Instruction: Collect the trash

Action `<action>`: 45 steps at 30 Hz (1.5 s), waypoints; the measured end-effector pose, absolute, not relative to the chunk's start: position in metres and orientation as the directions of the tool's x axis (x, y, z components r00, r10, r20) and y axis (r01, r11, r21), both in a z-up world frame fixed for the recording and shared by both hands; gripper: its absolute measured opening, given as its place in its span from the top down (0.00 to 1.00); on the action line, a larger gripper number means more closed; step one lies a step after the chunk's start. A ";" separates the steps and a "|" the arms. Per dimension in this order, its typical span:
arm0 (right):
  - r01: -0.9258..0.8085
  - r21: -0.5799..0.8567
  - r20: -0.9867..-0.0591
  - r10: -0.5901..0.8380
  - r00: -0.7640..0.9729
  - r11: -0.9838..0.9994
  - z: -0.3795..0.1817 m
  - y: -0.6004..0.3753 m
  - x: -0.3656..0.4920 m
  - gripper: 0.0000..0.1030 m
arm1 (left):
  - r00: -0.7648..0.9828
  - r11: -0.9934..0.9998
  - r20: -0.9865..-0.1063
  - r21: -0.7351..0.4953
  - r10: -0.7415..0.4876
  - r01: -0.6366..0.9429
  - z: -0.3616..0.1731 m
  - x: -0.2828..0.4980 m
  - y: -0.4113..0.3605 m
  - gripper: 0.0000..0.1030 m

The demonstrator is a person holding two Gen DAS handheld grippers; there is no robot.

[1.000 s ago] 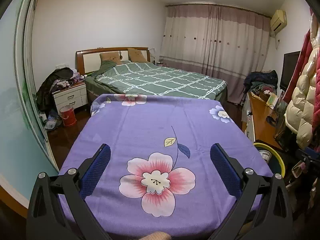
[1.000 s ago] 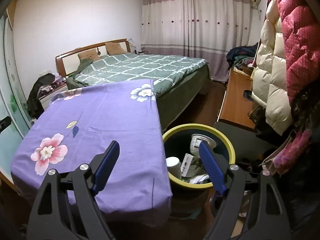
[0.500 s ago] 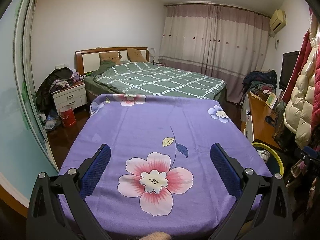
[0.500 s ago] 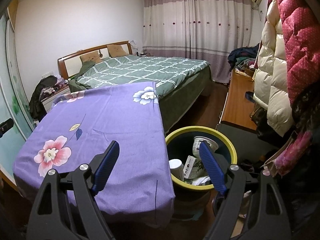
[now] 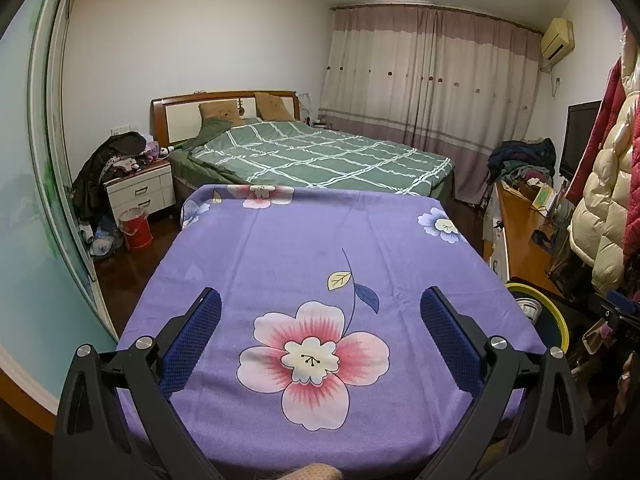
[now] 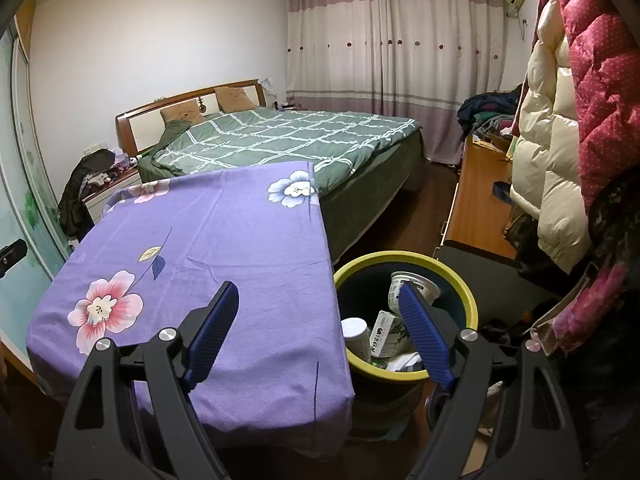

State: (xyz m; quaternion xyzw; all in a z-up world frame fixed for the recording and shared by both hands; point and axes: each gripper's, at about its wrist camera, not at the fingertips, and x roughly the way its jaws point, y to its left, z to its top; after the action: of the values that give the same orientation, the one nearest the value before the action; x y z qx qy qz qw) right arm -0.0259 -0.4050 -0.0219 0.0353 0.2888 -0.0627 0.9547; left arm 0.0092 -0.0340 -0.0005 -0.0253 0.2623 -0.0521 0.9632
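Purple-clothed table [image 6: 248, 240] edge touches trash bin [image 6: 460, 292]

The tablecloth [image 5: 304, 256] is purple with pink-and-white flowers; the bin [image 6: 460, 280] — dark, yellow-rimmed; the bedspread [image 5: 320, 156] — green with a white grid; the gripper pads [image 6: 212, 324] blue.

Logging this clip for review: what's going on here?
Both grippers, left and right, are open and hold nothing, hovering over a table under a purple cloth. The cloth shows no trash. The bin beside the table already holds cups and a carton.
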 end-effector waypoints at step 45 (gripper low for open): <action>0.140 0.040 -0.562 -0.094 0.822 0.989 -0.026 -0.404 -0.023 0.24 | 0.852 0.994 -0.512 -0.065 -0.108 0.087 -0.009 0.010 -0.035 0.05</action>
State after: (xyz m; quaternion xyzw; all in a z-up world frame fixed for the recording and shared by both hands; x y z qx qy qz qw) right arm -0.0235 -0.4038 -0.0256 0.0398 0.2919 -0.0614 0.9537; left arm 0.0100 -0.0355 -0.0086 -0.0198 0.2672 -0.0508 0.9621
